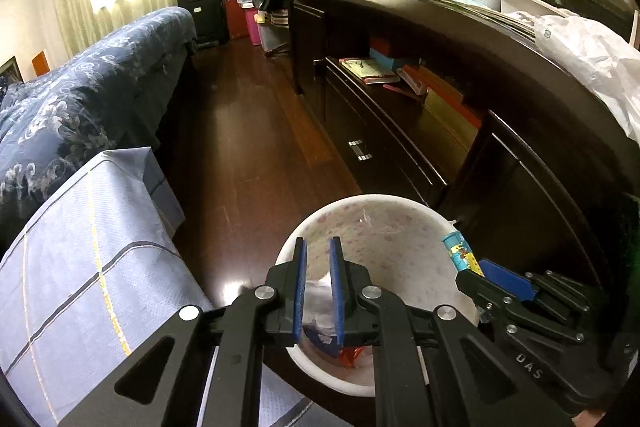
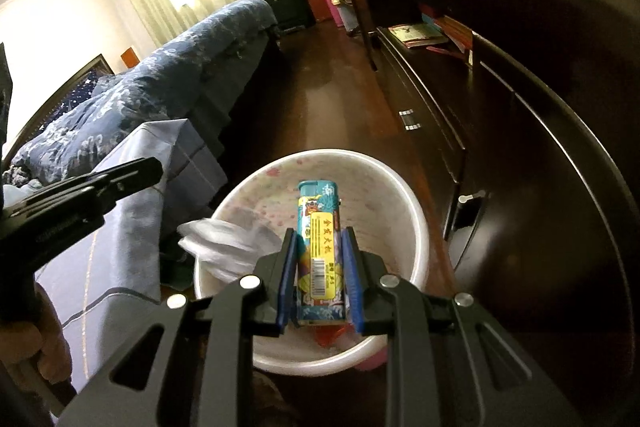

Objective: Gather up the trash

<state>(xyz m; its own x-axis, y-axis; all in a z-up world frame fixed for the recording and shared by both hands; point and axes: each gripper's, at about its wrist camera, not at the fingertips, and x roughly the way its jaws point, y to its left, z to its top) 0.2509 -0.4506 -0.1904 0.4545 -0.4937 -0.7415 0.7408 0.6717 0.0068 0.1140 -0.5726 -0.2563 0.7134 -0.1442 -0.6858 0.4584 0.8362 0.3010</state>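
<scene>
Left wrist view: drop step, both pieces of trash are poised over the white bin (image 1: 376, 219) standing on the dark wood floor (image 1: 248, 131) between the bed (image 1: 80, 99) and the long dark cabinet (image 1: 500, 147). Left tongs (image 1: 318, 287) are nearly closed, narrow gap, pinching a crumpled white tissue (image 1: 318, 301) directly above the bin's near rim; red and blue wrappers (image 1: 344, 349) already lie at the bottom. Right tongs (image 1: 476, 281) come in from the right edge with the lighter (image 1: 460, 251) over the bin's right rim. Right wrist view: right tongs (image 2: 320, 269) are closed down on a colourful printed lighter (image 2: 320, 247), yellow label up, its free end pointing out over the bin (image 2: 416, 227) opening; grip is at the lower half. The tissue (image 2: 228, 243) hangs at the bin's left rim, left tongs body mostly out of frame. Next move, as I judge it: open both tongs so the things fall inside; the tissue sits close to the rim, so it may need nudging inward first or it could snag outside.
</scene>
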